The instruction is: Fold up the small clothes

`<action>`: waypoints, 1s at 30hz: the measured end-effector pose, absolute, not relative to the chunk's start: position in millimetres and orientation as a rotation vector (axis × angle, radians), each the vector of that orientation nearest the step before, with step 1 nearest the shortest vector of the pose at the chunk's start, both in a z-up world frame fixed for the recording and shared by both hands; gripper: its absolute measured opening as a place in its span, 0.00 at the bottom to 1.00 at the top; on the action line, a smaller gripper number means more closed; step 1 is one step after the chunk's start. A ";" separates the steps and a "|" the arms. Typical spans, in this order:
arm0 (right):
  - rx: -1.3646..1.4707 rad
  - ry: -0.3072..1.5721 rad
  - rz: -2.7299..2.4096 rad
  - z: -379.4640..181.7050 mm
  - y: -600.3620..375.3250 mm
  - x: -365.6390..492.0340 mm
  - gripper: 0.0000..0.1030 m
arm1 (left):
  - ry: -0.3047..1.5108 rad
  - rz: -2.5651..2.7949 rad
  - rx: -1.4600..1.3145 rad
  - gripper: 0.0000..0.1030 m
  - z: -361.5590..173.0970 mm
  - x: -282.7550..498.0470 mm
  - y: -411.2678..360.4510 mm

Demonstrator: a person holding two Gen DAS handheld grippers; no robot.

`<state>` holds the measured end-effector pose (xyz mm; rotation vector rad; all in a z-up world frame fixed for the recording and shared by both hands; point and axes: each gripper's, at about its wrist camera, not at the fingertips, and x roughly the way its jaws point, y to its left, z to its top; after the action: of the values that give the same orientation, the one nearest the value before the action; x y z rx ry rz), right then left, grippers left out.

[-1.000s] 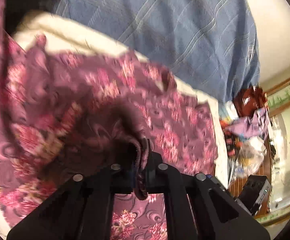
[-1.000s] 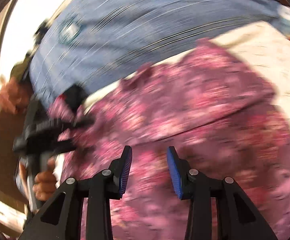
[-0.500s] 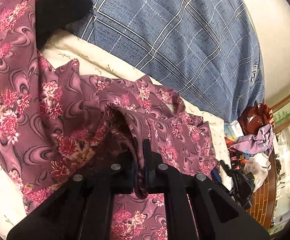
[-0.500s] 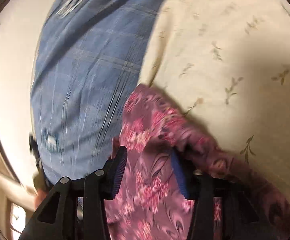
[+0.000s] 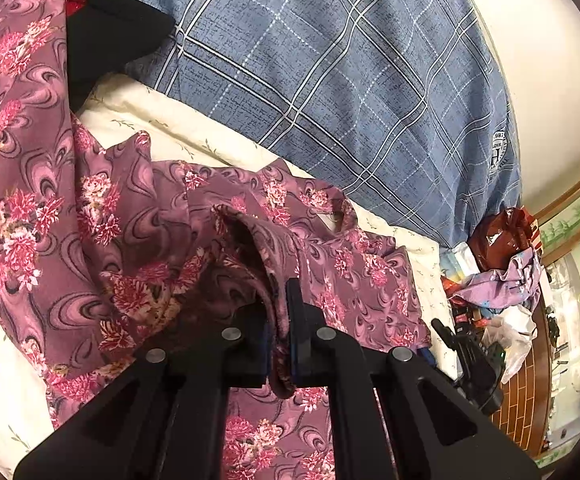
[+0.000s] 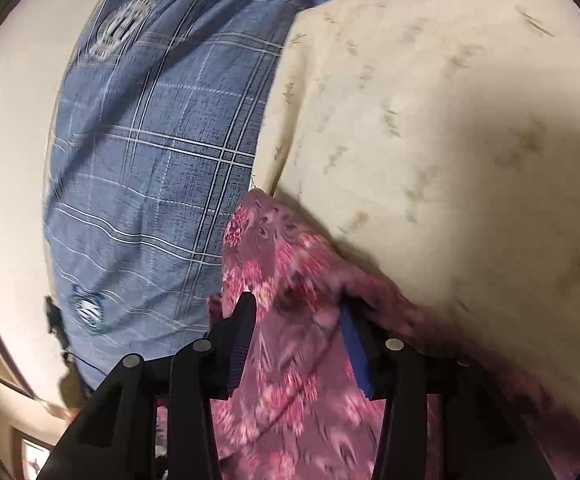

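Observation:
A purple garment with pink flowers (image 5: 129, 208) lies crumpled on a cream bed sheet (image 5: 161, 120). My left gripper (image 5: 279, 300) is shut on a bunched fold of it, and the cloth hangs down between the pads. In the right wrist view a corner of the same garment (image 6: 273, 240) lies in the gap of my right gripper (image 6: 296, 308). Its jaws are opening, the blue pads stand well apart, and the cloth drapes loosely over the right finger (image 6: 354, 344).
A blue plaid quilt (image 5: 350, 80) (image 6: 149, 160) runs along the far side of the sheet (image 6: 450, 120). A dark object (image 5: 109, 32) sits at the upper left. Bags, cloth and clutter (image 5: 498, 280) pile up beyond the bed's right edge.
The right gripper swung and rolled from over the spread garment to its corner by the quilt, with cloth now between its fingers. The left gripper kept its hold and barely moved.

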<state>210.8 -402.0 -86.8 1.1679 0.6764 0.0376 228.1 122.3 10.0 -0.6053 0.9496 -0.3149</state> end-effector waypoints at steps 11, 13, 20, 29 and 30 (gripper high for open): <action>0.880 0.716 0.013 -82.6 -419.4 187.9 0.04 | 1.188 -0.215 -0.510 0.08 -31.4 239.5 106.0; 0.859 0.730 -0.005 -70.9 -415.2 178.6 0.11 | 1.128 -0.217 -0.547 0.08 -15.3 232.5 117.7; 0.600 0.586 0.079 -5.7 -367.4 180.1 0.35 | 0.839 -0.249 -0.549 0.61 35.9 215.2 123.3; 0.407 0.729 0.064 -68.4 -318.2 249.2 0.38 | 1.074 -0.247 -0.475 0.59 -26.0 246.8 87.4; 0.394 0.711 0.070 -66.8 -315.7 245.3 0.41 | 1.084 -0.246 -0.469 0.59 -25.6 247.1 85.7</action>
<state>245.3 -315.7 -66.8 0.3941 0.7114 0.0701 247.1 85.7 -25.6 -0.4692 1.0838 -0.2460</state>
